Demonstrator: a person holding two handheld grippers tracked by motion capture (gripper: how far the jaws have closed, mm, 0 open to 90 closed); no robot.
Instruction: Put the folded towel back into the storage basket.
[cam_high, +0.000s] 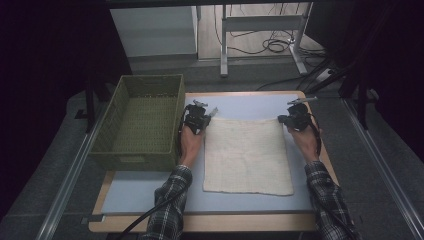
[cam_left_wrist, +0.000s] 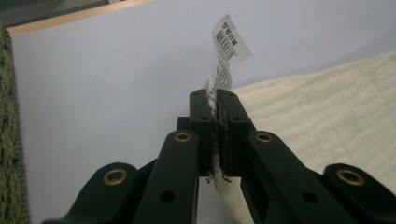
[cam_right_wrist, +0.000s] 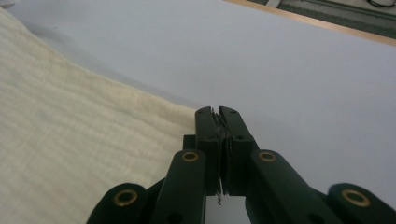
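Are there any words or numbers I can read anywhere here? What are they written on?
White tag on the corner of the cream cloth, sticking up from the shut left tongs: rows of small black print, too blurred to read.
Green basket: no writing to be seen.
Pale blue mat: no writing to be seen.

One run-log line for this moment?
left gripper: shut on cloth label corner | right gripper: shut on cloth corner | basket: beside cloth

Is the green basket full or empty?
Empty. From the high view, the green basket shows only its bare woven bottom; the cream cloth lies spread flat on the table beside it.
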